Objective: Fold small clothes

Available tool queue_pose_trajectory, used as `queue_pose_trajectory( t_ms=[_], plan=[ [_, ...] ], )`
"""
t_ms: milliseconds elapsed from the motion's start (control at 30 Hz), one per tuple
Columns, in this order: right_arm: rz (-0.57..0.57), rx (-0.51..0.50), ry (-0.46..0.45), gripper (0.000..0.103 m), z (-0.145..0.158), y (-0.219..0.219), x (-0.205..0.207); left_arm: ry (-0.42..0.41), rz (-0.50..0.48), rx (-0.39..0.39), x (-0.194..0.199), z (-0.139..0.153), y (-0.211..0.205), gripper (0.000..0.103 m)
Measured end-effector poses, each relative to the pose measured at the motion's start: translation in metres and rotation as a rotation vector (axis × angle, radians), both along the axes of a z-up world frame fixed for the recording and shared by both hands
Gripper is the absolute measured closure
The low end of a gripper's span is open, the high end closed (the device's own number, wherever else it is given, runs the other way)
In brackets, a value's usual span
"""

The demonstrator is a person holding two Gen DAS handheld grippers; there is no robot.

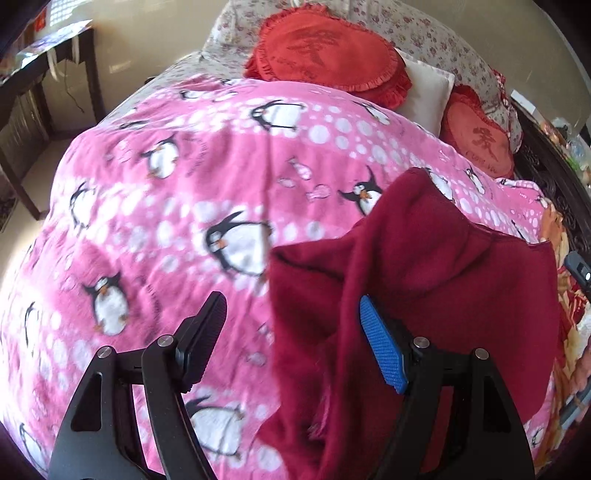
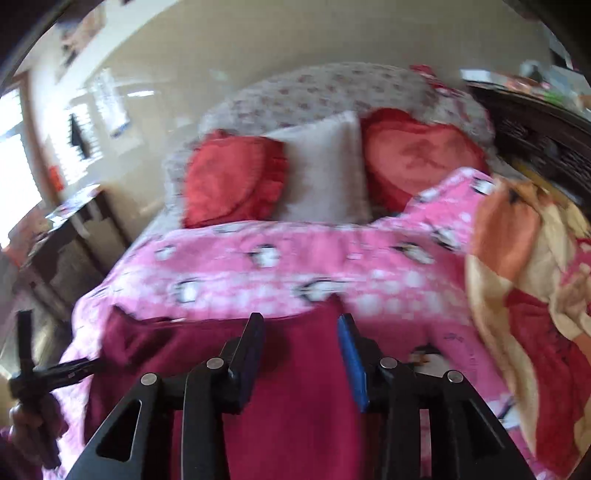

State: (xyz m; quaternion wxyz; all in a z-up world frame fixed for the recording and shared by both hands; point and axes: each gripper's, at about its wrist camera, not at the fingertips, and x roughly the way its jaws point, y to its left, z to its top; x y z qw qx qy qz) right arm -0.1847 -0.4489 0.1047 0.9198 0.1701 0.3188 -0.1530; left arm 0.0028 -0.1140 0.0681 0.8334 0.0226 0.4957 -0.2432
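A dark red knitted garment lies rumpled on the pink penguin blanket, right of centre in the left wrist view. My left gripper hovers over the garment's left edge with its jaws wide apart. Its blue pad stands in front of the cloth and its black finger is over the blanket; nothing is pinched. In the right wrist view the same garment spreads below my right gripper, whose jaws stand partly apart with only cloth seen beneath the gap. The left gripper and a hand show at that view's left edge.
Two red heart cushions and a white pillow lie at the head of the bed on floral bedding. A dark desk stands left of the bed. An orange and cream blanket is heaped at the right beside dark carved furniture.
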Motion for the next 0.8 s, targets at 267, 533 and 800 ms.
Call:
queue_pose_trajectory(
  t_ms=[267, 533, 800],
  plan=[
    [0.408, 0.009, 0.092, 0.066, -0.030, 0.131, 0.094, 0.073, -0.047, -0.059, -0.048, -0.013, 0.038, 0.028],
    [0.437, 0.057, 0.164, 0.066, -0.067, 0.175, 0.181, 0.085, -0.070, 0.023, -0.074, -0.036, 0.029, 0.028],
    [0.390, 0.098, 0.174, 0.066, -0.068, 0.173, 0.193, 0.095, -0.058, 0.027, -0.069, -0.039, 0.030, 0.028]
  ],
)
